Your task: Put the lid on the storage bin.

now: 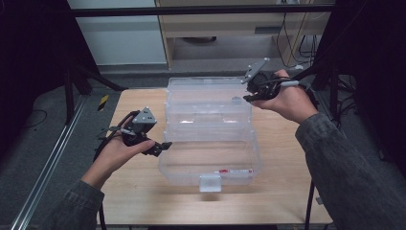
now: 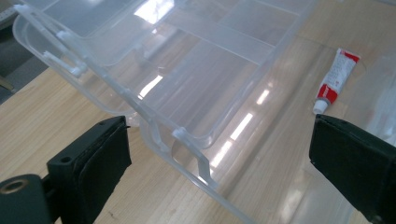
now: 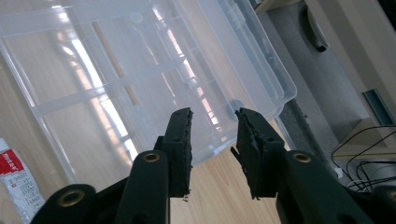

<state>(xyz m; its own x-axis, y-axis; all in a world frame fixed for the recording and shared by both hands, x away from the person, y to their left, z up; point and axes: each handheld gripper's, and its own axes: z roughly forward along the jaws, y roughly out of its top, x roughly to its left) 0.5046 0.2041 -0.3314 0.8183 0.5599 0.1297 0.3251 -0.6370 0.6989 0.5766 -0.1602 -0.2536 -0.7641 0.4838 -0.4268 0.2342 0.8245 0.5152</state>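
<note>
Clear plastic organizer box sits open mid-table on the wooden table, latch tab facing the person, lid swung back and propped up at the far side. Inside the base a small red-and-white tube lies flat near the front wall; in the left gripper view the same tube rests on the box floor past the divided tray. Left gripper hangs just off the box's left wall, jaws spread wide, nothing between them, the wall edge and tray rim lying in the gap but untouched; looks placed to steady or catch that side. Right gripper is up at the lid's far right corner, jaws narrowed with a gap between them, empty, pads near the lid rim but not pressing on it. Probably positioned there because the lid edge is the handle for swinging it shut or holding it open. Both grippers are apart from the tube, so it looks already stowed.
</note>
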